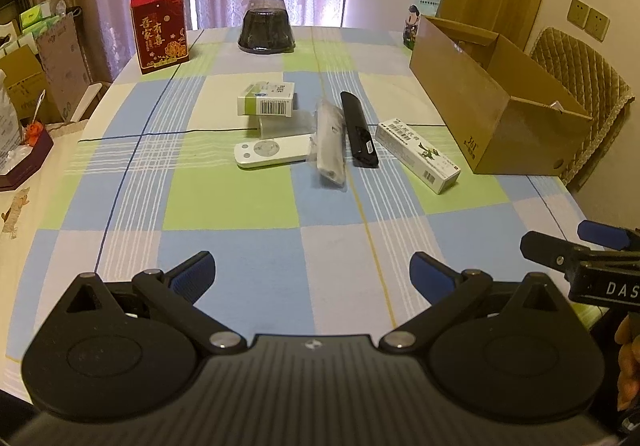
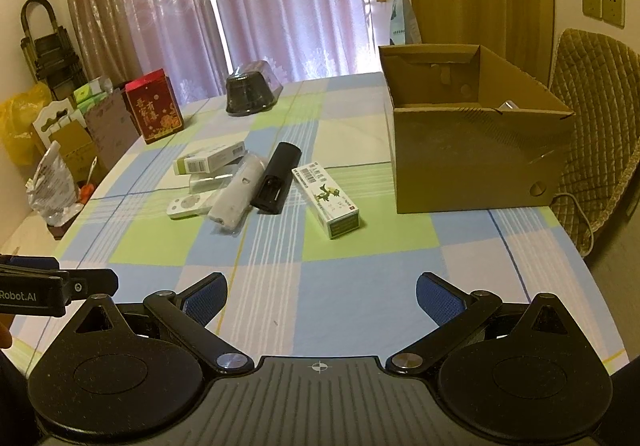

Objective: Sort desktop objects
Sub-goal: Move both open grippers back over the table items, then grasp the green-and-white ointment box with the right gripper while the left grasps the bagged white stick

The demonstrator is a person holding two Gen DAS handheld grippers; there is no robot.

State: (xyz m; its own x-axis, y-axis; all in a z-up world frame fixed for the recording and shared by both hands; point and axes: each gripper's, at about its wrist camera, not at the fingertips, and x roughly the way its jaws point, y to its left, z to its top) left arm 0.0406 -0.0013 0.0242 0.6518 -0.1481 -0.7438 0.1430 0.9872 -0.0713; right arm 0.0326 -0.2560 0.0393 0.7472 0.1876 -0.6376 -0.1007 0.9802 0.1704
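Left gripper and right gripper hung spread and empty over the near bench. Black remote, bagged remote and white remote lay touching mid-bench; a grasp risked dragging neighbours. Cardboard box stood far right.

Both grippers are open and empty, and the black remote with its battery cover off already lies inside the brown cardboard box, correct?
Not quite. The black remote with its battery cover off lies on the checked tablecloth, outside the brown cardboard box, as the right wrist view shows. Both grippers are open and empty.
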